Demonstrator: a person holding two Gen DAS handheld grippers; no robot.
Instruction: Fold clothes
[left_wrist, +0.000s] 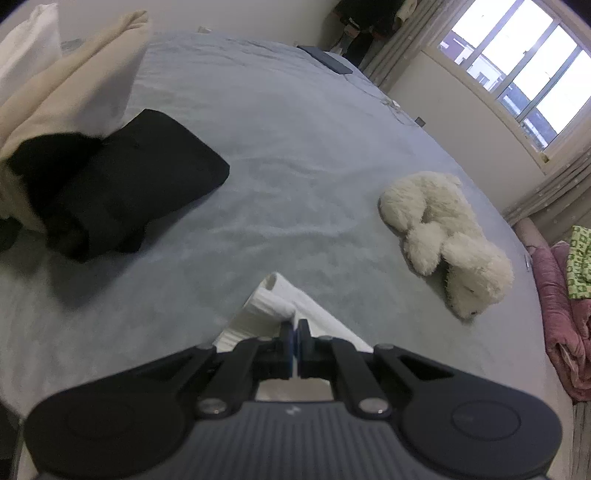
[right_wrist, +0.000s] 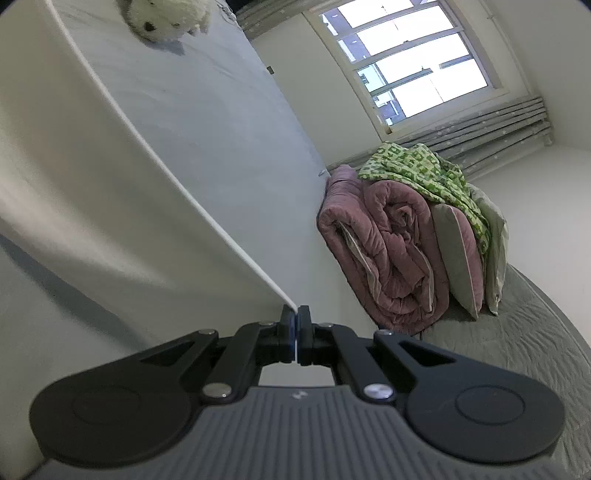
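The left tool (left_wrist: 294, 334) has its jaws pressed together on a bunched, rolled edge of a white garment (left_wrist: 271, 306), which spreads back under the tool and is mostly covered by the tool's dark body. The right tool (right_wrist: 295, 325) is likewise clamped tight on a thin hem of the same white garment (right_wrist: 92, 166), whose cloth stretches up and away to the left as a broad taut sheet filling that side of the right wrist view. Beyond the left tool lies a wide grey-blue bed (left_wrist: 295, 155) with a faintly rippled cover. On it, to the left, sits a folded black garment (left_wrist: 140, 177), touching a blurred pile of cream cloth (left_wrist: 74, 85) behind it; a white pillow (left_wrist: 29, 40) is cut off at the upper left corner. To the right lies a white plush toy (left_wrist: 443, 236) on its side, apart from both garments; the right wrist view shows only part of it (right_wrist: 166, 14) at the top edge. A dark flat object (left_wrist: 325, 59) lies at the bed's far edge, too small to identify. Past the bed, a large window (left_wrist: 517, 62) is overexposed, with grey curtains (right_wrist: 480, 129) beneath and beside it. A rolled pink quilt (right_wrist: 388, 251) carries a green patterned cloth (right_wrist: 424, 170) on top, with grey cushions leaning against it, on a quilted grey surface (right_wrist: 517, 325). A dark shape at the far wall in the left wrist view is unclear.
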